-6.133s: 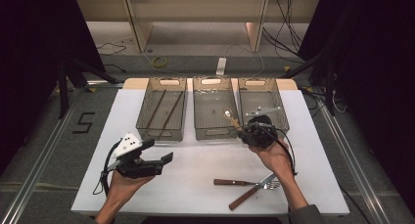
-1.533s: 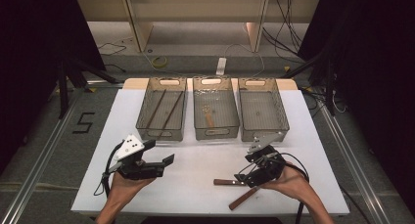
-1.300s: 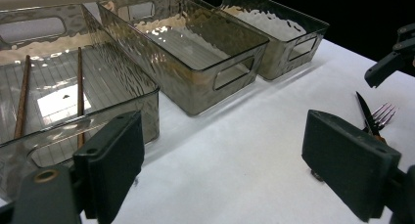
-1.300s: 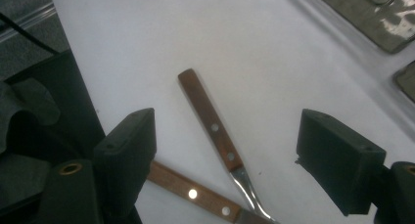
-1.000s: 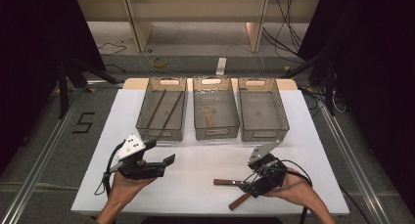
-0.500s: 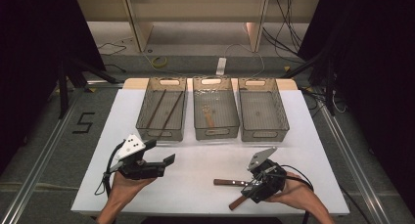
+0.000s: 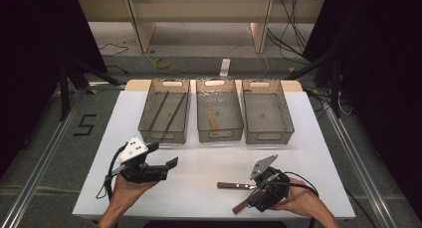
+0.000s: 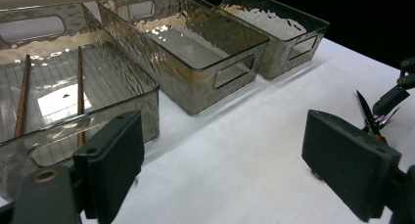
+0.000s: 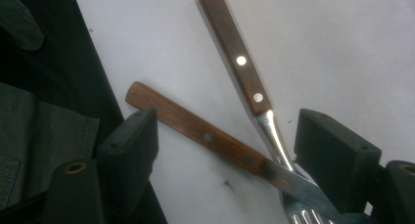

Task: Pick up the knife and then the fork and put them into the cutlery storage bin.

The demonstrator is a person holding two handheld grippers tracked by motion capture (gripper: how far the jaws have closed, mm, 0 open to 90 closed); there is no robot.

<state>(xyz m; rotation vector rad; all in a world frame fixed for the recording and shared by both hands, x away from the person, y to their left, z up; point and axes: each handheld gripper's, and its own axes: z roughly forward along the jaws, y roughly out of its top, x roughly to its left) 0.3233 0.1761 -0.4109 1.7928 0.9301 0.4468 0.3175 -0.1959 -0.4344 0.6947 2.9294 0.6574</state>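
A wooden-handled knife (image 9: 205, 136) and fork (image 9: 237, 57) lie crossed on the white table (image 7: 199, 161) near its front right. In the high view the fork's handle (image 7: 226, 185) points left and the knife's handle (image 7: 241, 207) points toward the front edge. My right gripper (image 7: 255, 190) hovers low over the crossing, open, one jaw on each side of it (image 9: 225, 155). At the front left, my left gripper (image 7: 164, 155) is held above the table, open and holding nothing (image 8: 225, 170).
Three clear bins stand in a row at the back. The left bin (image 7: 164, 134) holds two chopsticks (image 8: 22, 99), the middle bin (image 7: 219, 133) a wooden-handled utensil (image 7: 212, 119), and the right bin (image 7: 266, 136) looks bare. The table's front edge runs just beside the knife handle.
My right gripper came from above the middle bin to the front right and sank over the knife and fork. The left gripper stayed put.
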